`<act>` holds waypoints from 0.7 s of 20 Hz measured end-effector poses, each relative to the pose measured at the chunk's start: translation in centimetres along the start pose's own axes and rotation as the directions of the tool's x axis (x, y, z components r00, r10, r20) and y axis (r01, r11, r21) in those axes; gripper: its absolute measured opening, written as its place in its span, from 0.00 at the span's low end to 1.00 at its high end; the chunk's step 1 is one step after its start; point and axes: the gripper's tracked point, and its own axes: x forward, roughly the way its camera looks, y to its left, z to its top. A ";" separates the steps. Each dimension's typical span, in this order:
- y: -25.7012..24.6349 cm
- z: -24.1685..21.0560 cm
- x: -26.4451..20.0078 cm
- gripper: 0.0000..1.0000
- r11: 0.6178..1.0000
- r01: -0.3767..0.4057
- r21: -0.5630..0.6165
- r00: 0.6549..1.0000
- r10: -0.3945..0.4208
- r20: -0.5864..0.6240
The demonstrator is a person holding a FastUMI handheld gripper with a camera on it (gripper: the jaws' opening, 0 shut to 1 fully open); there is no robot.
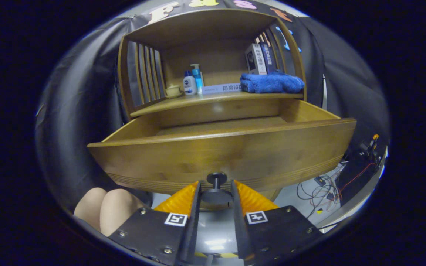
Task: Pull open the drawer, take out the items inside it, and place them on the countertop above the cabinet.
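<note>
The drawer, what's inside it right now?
The open drawer shows bare wooden floor at the back; its tall front panel hides the nearer part. The gripper sits around the knob.

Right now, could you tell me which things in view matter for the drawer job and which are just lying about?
For the job: drawer, pulled open; its knob between the gripper fingers; countertop.

Lying about: blue towel, bottles, boxes, cup, floor cables.

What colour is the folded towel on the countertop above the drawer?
Blue; the towel shows best in the gripper view, beyond the gripper.
</note>
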 end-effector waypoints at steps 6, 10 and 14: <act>-0.1 7.4 -3.2 0.43 1.000 0.021 0.013 0.992 -0.023 0.124; 1.1 12.7 -0.9 0.49 1.000 -0.009 -0.026 0.990 0.013 0.137; 1.7 13.4 4.6 0.60 0.999 -0.035 -0.020 0.999 0.035 -0.008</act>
